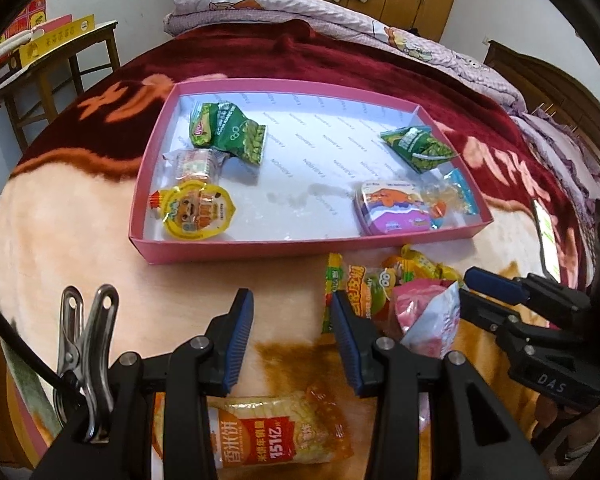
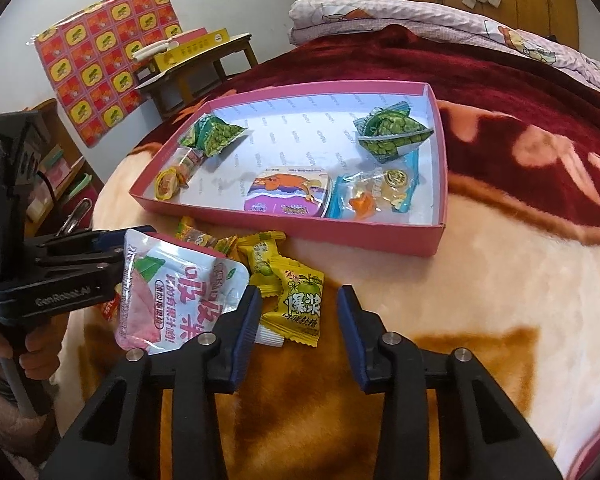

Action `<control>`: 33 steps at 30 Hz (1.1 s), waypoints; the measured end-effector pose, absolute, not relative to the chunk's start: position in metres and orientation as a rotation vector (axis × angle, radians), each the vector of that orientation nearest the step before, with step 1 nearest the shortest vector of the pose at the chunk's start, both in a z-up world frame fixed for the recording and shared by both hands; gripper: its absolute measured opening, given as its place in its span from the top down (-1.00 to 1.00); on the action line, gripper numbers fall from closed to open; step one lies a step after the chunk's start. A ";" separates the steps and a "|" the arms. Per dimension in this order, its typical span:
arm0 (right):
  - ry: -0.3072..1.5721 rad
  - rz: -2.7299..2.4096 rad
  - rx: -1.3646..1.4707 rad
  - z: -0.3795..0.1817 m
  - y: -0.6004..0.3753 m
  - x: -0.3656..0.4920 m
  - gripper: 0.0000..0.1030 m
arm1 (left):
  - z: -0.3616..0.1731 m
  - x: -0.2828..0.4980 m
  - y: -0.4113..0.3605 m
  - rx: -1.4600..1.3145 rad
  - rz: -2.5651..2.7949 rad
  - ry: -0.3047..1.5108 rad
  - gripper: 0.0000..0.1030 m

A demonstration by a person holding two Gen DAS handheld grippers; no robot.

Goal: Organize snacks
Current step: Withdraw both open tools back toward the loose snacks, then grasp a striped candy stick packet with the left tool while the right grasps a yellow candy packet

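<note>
Right tool with jaws apart, clamped on nothing, straddling a yellow sweet without pressing it. Sweet flat on the bed blanket, near the front wall of the pink box, long axis along the tool's fingers, one crimped end toward the box and the other toward the camera. Just beside it on the left, a pink jelly pouch, printed face up. Left tool likewise apart and empty, above a rice cracker pack lying crosswise to its fingers.
</note>
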State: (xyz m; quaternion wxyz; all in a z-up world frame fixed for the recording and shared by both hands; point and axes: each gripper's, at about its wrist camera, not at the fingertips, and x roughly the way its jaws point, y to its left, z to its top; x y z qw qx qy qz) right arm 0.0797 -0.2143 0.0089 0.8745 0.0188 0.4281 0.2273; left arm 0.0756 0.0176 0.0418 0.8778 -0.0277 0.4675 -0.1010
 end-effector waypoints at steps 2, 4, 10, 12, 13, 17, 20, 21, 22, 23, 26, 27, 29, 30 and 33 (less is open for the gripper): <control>0.899 0.468 0.034 0.008 -0.215 0.080 0.26 | 0.044 0.074 0.018 -0.061 -0.212 0.969 0.18; 0.899 0.470 0.039 0.008 -0.216 0.080 0.26 | 0.047 0.073 0.020 -0.066 -0.213 0.965 0.18; 0.903 0.461 0.029 0.008 -0.216 0.079 0.28 | 0.046 0.076 0.017 -0.080 -0.226 0.981 0.18; 0.913 0.436 0.002 0.005 -0.216 0.079 0.36 | 0.047 0.078 0.015 -0.090 -0.235 0.979 0.18; 0.917 0.431 0.002 0.004 -0.218 0.079 0.36 | 0.048 0.078 0.014 -0.093 -0.240 0.977 0.18; 0.912 0.440 0.013 0.003 -0.219 0.078 0.37 | 0.047 0.082 0.009 -0.100 -0.248 0.979 0.10; 0.904 0.434 -0.019 0.002 -0.216 0.077 0.38 | 0.042 0.086 0.006 -0.113 -0.253 0.994 0.10; 0.901 0.436 -0.027 0.002 -0.215 0.076 0.38 | 0.042 0.087 0.007 -0.122 -0.250 0.993 0.10; 0.900 0.438 -0.026 0.003 -0.216 0.076 0.38 | 0.042 0.088 0.008 -0.130 -0.252 0.995 0.10; 0.900 0.441 -0.024 0.003 -0.216 0.075 0.39 | 0.041 0.088 0.008 -0.140 -0.256 1.000 0.09; 0.903 0.444 -0.023 0.003 -0.218 0.075 0.39 | 0.040 0.089 0.008 -0.156 -0.274 1.014 0.07; 0.904 0.441 -0.024 0.004 -0.220 0.075 0.39 | 0.040 0.089 0.007 -0.158 -0.283 1.018 0.04; 0.906 0.428 -0.025 0.005 -0.225 0.074 0.40 | 0.037 0.088 0.003 -0.157 -0.304 1.032 -0.01; 0.905 0.425 -0.022 0.005 -0.227 0.074 0.40 | 0.036 0.088 0.001 -0.159 -0.314 1.037 -0.07; 0.904 0.411 -0.012 0.007 -0.235 0.074 0.42 | 0.032 0.088 -0.007 -0.140 -0.325 1.050 -0.13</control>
